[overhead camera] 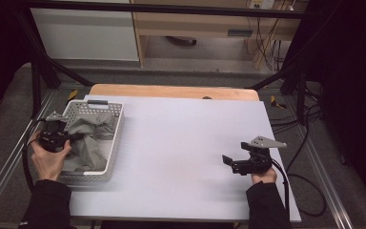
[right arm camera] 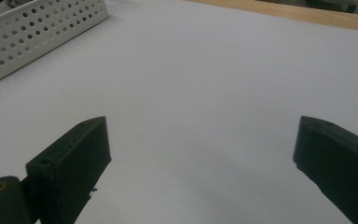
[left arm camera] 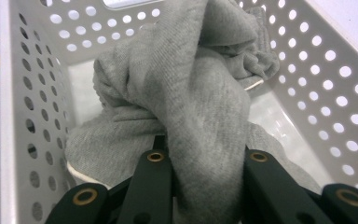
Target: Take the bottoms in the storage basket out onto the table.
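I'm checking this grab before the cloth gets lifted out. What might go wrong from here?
The left gripper pinches just one fold of the grey cloth, so that fold may slip free. The rest lies bunched in the white basket; a lift might drag the basket along, since the right gripper sits open, away from it.

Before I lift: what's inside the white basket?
A crumpled grey cloth fills the white basket, pinched by the left claw. Bare floor shows in spots; anything under the cloth is hidden.

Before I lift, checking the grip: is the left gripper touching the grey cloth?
Touching. The left gripper view shows the left gripper pinching a fold of the grey cloth.
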